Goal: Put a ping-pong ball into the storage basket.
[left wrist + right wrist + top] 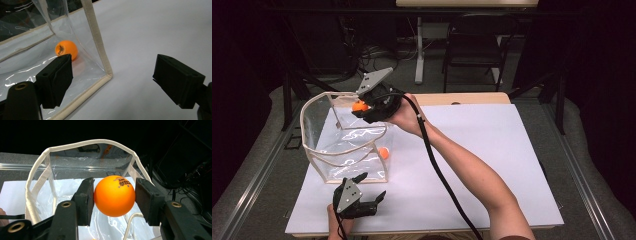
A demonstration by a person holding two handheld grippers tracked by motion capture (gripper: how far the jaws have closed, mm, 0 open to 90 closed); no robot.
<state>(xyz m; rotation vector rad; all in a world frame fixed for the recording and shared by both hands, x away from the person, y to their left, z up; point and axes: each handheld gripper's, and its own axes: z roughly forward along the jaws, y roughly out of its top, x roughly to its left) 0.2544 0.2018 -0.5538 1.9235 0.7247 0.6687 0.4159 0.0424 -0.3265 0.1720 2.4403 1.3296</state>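
**Fingers clamped on an orange ball above the clear bag**

Black fingers (85,200) of the right gripper (114,196) pressed both sides of a round orange plastic ball (114,196) – its dark print too small to read – over the clear plastic bag with cream trim (312,150). The left gripper (112,80) stood open on the white board (492,165) beside the bag, where a second orange ball (66,50) lay inside.

White sheet (492,165) covering table; dark folding chair (474,47) beyond far edge; white table leg (419,47) beside it.
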